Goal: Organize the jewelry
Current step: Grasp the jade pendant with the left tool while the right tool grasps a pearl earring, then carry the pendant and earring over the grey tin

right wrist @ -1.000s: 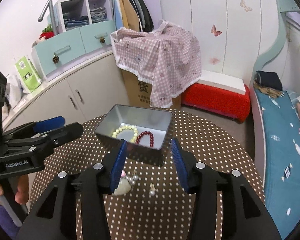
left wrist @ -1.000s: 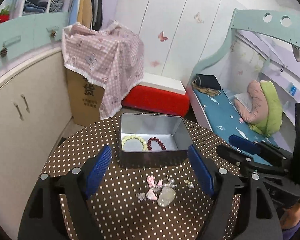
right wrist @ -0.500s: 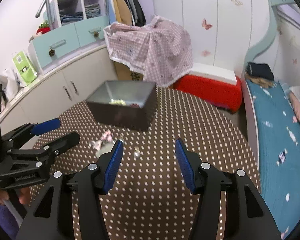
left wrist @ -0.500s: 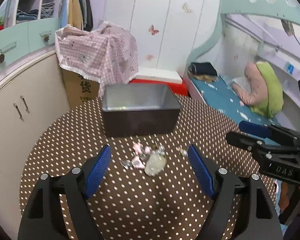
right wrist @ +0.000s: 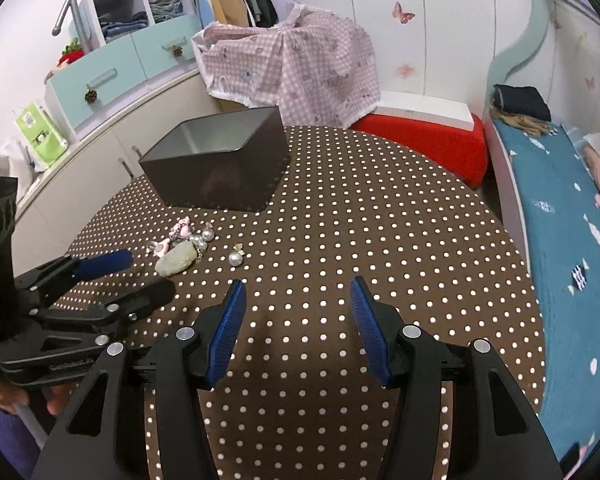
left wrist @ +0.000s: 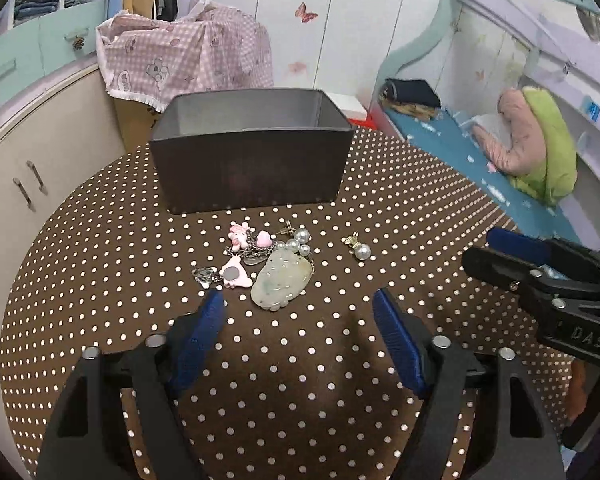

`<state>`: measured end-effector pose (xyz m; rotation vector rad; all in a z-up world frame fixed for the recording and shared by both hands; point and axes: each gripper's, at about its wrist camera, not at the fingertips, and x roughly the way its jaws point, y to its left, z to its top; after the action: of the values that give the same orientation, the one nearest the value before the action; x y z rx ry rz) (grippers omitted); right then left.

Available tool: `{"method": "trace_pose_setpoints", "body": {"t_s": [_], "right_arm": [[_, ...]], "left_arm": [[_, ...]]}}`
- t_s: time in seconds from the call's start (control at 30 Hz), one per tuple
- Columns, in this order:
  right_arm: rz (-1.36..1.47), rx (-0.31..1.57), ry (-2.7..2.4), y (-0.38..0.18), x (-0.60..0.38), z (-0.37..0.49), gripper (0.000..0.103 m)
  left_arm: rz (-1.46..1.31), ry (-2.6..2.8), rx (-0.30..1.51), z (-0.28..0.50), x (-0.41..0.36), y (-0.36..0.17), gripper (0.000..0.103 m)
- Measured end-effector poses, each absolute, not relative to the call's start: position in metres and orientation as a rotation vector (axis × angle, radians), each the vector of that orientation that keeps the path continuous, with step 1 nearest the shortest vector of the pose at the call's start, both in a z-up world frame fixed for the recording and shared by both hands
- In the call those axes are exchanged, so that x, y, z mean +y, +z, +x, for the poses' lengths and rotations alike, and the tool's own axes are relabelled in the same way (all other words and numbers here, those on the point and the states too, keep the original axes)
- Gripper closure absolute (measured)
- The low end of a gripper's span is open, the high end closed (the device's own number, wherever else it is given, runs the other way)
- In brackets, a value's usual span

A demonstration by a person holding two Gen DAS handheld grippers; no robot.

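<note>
A pale green jade pendant lies on the brown dotted tablecloth among pink charms on a chain and a few pearls. A single pearl earring sits apart to the right. Behind them stands a grey metal box, its inside hidden. My left gripper hovers just short of the pendant, jaws closing, pads touching nothing. My right gripper is open over bare cloth, right of the earring.
The round table's edge curves close on both sides. A cream cabinet stands to the left and a bed with a blue sheet to the right. Beyond the table are a carton under pink checked cloth and a red stool.
Both grippers have sunk toward the table and the jewelry pile. The box's inside with its bead bracelets has dropped out of sight. The left jaws have narrowed.
</note>
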<state>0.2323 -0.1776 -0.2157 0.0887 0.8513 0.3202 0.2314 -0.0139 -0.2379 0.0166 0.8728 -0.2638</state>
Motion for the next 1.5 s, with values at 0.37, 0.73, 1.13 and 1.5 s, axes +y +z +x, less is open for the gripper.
{"method": "trace_pose_setpoints", "body": {"t_s": [0.37,0.73,1.13,1.5], "right_arm": [[0.101,0.857,0.341,-0.223,-0.178,0.245,0.044],[0.057,0.892,0.357,-0.232,-0.155,0.257,0.044],[-0.048,0.924,0.389,-0.241,-0.107,0.272,0.049],[-0.132,0.926,0.387,-0.242,-0.081,0.275,0.091]], "left_arm": [[0.016,-0.215,0.927,0.255,-0.017,-0.247,0.066],[-0.035,-0.235,0.928,0.26,0.003,-0.247,0.082],[-0.093,-0.29,0.93,0.236,0.026,-0.244,0.082],[-0.101,-0.341,0.913,0.222,0.037,-0.24,0.085]]}}
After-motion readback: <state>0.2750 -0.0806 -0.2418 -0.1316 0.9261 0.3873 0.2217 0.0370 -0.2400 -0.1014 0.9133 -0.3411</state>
